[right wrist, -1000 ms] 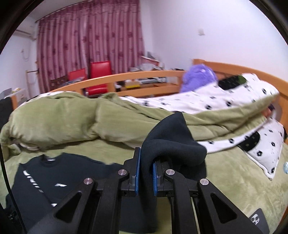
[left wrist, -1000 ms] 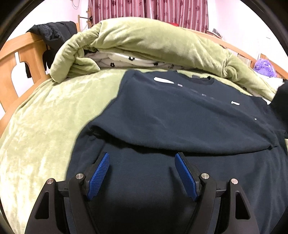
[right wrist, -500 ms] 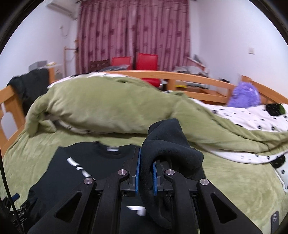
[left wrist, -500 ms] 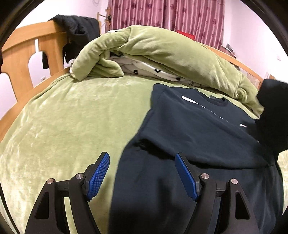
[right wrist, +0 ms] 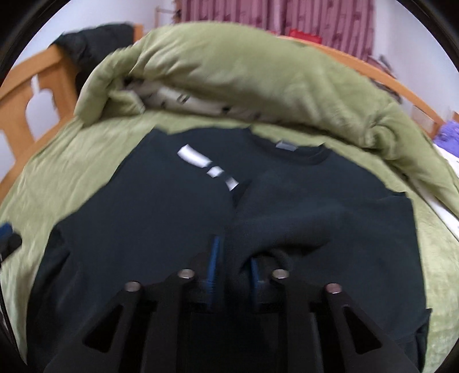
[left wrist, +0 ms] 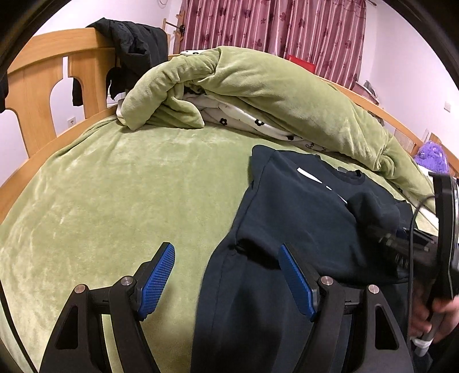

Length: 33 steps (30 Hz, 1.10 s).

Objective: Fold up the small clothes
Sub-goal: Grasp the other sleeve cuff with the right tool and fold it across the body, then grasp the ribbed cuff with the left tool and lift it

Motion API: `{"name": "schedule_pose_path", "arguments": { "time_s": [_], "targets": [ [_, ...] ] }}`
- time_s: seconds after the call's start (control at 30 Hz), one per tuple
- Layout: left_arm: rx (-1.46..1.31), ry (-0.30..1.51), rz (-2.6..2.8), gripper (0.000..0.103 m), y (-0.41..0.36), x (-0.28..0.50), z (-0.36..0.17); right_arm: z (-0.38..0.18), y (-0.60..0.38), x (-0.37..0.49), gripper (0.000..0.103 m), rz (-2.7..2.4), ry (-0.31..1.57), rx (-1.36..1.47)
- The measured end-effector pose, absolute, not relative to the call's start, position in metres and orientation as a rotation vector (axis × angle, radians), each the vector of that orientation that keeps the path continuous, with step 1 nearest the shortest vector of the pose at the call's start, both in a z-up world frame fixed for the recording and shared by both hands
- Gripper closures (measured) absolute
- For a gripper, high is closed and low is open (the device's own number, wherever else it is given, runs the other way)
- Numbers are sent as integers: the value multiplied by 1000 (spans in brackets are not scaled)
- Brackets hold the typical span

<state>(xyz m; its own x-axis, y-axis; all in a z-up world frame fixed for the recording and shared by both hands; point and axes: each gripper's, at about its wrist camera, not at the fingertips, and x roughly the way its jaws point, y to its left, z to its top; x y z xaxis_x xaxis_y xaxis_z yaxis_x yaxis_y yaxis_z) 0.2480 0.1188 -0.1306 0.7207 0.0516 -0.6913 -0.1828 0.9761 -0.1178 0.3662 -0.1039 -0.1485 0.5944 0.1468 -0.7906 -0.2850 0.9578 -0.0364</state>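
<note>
The dark sweatshirt [left wrist: 292, 218] lies flat on the green bed cover [left wrist: 114, 195], chest side up, with its neckline toward the rolled-up green duvet [left wrist: 272, 94]. White lettering crosses the chest diagonally. The left sleeve is already folded across the body; its edge forms a ridge near the left gripper.

Left gripper [left wrist: 228, 282]: the fingers [left wrist: 157, 279] are spread wide and hold nothing. One blue pad sits over bare bed cover, the other over the sweatshirt's left edge. Whether the fingertips touch the fabric cannot be told.

Right gripper [right wrist: 232, 265]: the fingers [right wrist: 213, 259] are pressed together, pinching a bunched fold of the right sleeve [right wrist: 287, 226]. The sleeve is draped over the chest, covering the end of the lettering. In the left wrist view, the right gripper [left wrist: 393, 244] enters from the right edge above the sweatshirt body, with the bunched sleeve [left wrist: 373, 206] at its tip. The right wrist view is motion-blurred, so fine detail is unreadable.

Surroundings:
- The duvet lies beyond the neckline, with a white flower-print lining [left wrist: 246, 117] showing underneath.
- A wooden bed frame [left wrist: 40, 86] runs along the left side, with a black garment [left wrist: 132, 37] hung over it.
- Maroon curtains [left wrist: 272, 25] hang behind the bed.
- A purple plush [left wrist: 433, 157] sits at the far right.
</note>
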Motion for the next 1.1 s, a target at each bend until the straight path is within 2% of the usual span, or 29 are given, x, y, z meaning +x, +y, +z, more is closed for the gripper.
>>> {"name": "schedule_pose_path", "arguments": {
  "time_s": [0.1,0.43,0.6,0.83,1.1],
  "targets": [
    [-171,758,114,30,113,251,-134,-149,-103,348,47,289,871,-209],
    [-128,800,-63,30,58,257,-136,-113,-235,277,46,176,798,-87],
    [-76,796,-136,30,-3,270,-116,-116,-312,259,46,77,808,60],
    [25,757,-269,30,-100,287,-93,-118,-361,261,46,23,826,193],
    [113,812,-259,30,-170,311,-130,-118,-388,254,46,-3,808,207]
  ]
}}
